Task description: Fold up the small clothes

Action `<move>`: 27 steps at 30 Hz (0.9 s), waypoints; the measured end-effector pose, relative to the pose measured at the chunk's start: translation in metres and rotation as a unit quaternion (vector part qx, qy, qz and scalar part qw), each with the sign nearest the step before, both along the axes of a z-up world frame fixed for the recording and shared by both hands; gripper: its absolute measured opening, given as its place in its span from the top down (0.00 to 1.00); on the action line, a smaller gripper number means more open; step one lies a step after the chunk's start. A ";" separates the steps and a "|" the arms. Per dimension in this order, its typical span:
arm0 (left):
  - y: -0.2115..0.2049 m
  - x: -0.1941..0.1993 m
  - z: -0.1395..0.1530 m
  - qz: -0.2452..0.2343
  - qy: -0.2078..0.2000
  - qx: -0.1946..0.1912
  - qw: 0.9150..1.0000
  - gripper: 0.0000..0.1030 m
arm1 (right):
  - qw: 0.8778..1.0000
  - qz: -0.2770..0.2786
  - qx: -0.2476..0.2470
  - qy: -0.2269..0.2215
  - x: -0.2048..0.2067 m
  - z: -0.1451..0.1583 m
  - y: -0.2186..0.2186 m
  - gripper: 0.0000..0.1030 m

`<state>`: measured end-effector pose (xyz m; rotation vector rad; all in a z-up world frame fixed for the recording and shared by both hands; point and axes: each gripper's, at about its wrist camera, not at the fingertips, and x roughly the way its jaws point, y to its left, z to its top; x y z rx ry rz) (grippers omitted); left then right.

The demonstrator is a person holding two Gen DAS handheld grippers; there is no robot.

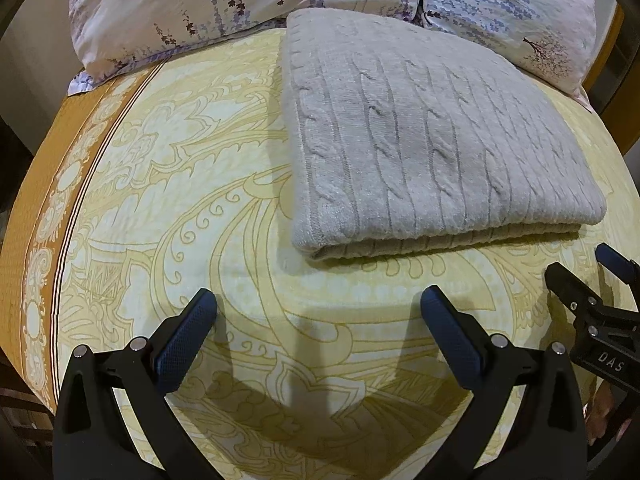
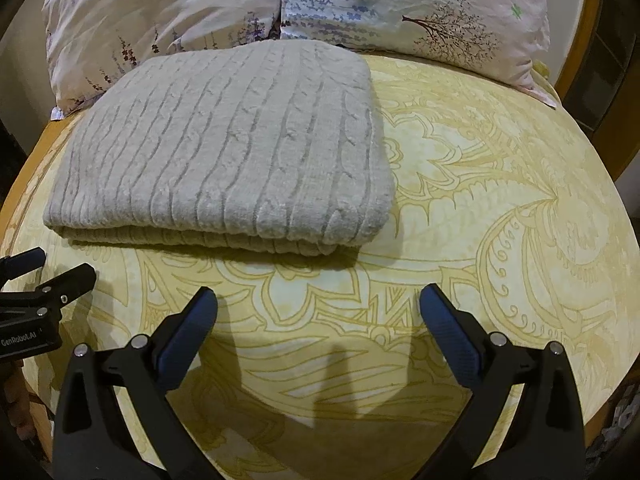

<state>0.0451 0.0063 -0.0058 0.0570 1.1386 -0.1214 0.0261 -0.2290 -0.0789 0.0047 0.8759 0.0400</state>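
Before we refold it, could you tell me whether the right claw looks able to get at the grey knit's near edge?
Probably yes: the right claw is open and empty, with only bare bedspread before the grey knit.

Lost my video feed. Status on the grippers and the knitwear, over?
Left gripper and right gripper open, empty, above the bedsheet. Grey cable-knit sweater folded flat, untouched. Pillows behind it; nothing in the way.
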 end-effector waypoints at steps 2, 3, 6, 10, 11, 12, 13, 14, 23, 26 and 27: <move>0.000 0.001 0.000 0.001 0.002 0.000 1.000 0.01 | 1.000 -0.001 0.000 0.000 0.000 0.000 0.000 0.02; 0.000 0.001 0.000 0.002 0.003 0.001 1.000 0.01 | 1.000 -0.002 0.000 0.001 0.001 0.000 0.000 0.02; 0.000 0.002 0.000 0.002 0.006 0.001 1.000 0.01 | 1.000 -0.004 -0.003 0.004 0.002 0.000 0.001 0.02; 0.000 0.003 -0.001 0.002 0.005 0.001 1.000 0.01 | 1.000 -0.004 -0.003 0.005 0.002 0.000 0.001 0.02; 0.000 0.002 -0.001 0.002 0.005 0.001 1.000 0.01 | 1.000 -0.005 -0.003 0.004 0.002 0.000 0.001 0.02; -0.001 0.001 0.000 0.002 0.005 0.001 1.000 0.01 | 1.000 -0.005 -0.003 0.004 0.002 0.000 0.001 0.02; -0.001 0.001 0.000 0.002 0.005 0.001 1.000 0.01 | 1.000 -0.004 -0.003 0.004 0.002 0.000 0.001 0.02; -0.001 0.002 0.000 0.002 0.005 0.001 1.000 0.01 | 1.000 -0.005 -0.003 0.004 0.002 0.000 0.001 0.02; -0.001 0.002 -0.001 0.003 0.005 0.001 1.000 0.01 | 1.000 -0.005 -0.003 0.003 0.001 -0.001 0.000 0.02; -0.001 0.001 -0.001 0.003 0.005 0.001 1.000 0.01 | 1.000 -0.005 -0.003 0.003 0.001 0.000 0.000 0.02; -0.001 0.001 -0.001 0.003 0.005 0.001 1.000 0.01 | 1.000 -0.005 -0.003 0.003 0.001 0.000 0.000 0.02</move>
